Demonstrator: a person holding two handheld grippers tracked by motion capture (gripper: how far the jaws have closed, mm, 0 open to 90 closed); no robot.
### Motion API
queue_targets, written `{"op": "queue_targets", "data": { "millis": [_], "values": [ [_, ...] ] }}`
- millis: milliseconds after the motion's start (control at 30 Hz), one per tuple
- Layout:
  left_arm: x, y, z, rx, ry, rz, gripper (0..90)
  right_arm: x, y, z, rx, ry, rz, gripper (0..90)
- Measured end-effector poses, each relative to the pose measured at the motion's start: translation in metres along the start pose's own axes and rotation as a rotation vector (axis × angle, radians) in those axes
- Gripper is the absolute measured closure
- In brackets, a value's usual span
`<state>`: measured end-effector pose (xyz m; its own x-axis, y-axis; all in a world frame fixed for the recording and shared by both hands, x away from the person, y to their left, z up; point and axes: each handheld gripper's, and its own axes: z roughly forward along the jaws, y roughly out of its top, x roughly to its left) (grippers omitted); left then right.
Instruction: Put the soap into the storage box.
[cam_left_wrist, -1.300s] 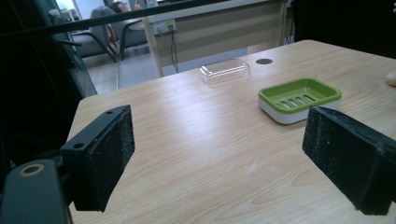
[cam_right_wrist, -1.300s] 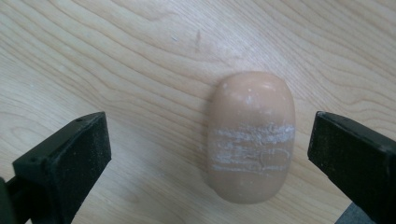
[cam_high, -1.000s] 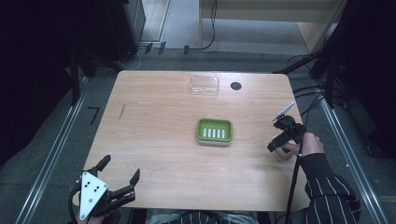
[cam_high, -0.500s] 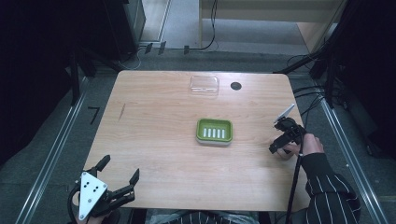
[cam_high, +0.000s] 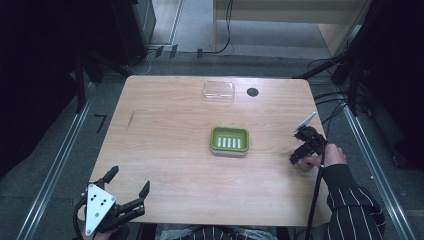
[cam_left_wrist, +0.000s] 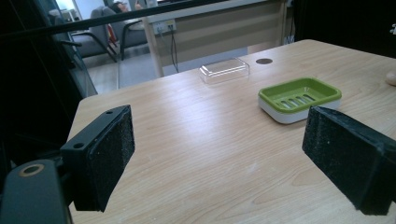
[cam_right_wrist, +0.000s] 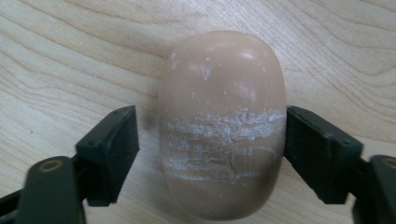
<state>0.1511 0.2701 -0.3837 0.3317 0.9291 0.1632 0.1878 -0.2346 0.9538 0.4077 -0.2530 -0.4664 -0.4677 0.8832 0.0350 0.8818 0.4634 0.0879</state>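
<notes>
A tan oval soap bar (cam_right_wrist: 222, 126) lies on the wood between the jaws of my right gripper (cam_right_wrist: 210, 140). The jaws have just been closing around it. The right pad (cam_right_wrist: 317, 149) touches the bar, while a narrow gap remains at the left pad (cam_right_wrist: 116, 149). In the high view, a hand holds the right gripper (cam_high: 300, 152) near the table's right edge. My left gripper (cam_high: 129, 180) hovers open and empty at the near left corner, its pads (cam_left_wrist: 107, 158) wide apart. A green soap dish (cam_high: 215, 135) sits mid-table, also seen from the left gripper (cam_left_wrist: 273, 95).
A clear plastic lid (cam_high: 219, 91) lies near the far edge beside a dark cable hole (cam_high: 252, 92). The left gripper view shows that lid (cam_left_wrist: 224, 70) and the hole (cam_left_wrist: 264, 61). Cables trail off the table's right side.
The right gripper has shifted only slightly at the table's right edge. The left gripper has kept still.
</notes>
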Motion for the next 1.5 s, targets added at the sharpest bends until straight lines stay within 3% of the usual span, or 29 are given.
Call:
{"op": "queue_targets", "data": {
  "millis": [300,800,967,1167,1333,1500],
  "values": [
    [-0.001,0.000,0.001,-0.001,0.000,0.003,9.6,-0.002,0.000,0.002,-0.001,-0.014,-0.003,31.7],
    [0.001,0.000,-0.001,-0.009,0.005,-0.014,9.6,-0.001,0.000,0.004,0.010,-0.024,-0.012,33.3],
    [-0.001,0.000,0.001,-0.002,0.000,0.001,9.6,0.001,0.000,0.004,0.015,-0.041,-0.013,33.3],
    [0.001,0.000,0.000,-0.008,0.004,-0.013,9.6,0.005,0.002,-0.004,0.005,-0.051,-0.019,33.3],
    [0.000,0.000,0.001,-0.001,0.001,0.001,9.6,0.012,0.003,-0.009,-0.002,-0.053,-0.039,33.4],
    [0.001,0.000,-0.001,-0.008,0.005,-0.015,9.6,0.017,0.005,-0.010,-0.002,-0.053,-0.065,33.4]
  ]
}}
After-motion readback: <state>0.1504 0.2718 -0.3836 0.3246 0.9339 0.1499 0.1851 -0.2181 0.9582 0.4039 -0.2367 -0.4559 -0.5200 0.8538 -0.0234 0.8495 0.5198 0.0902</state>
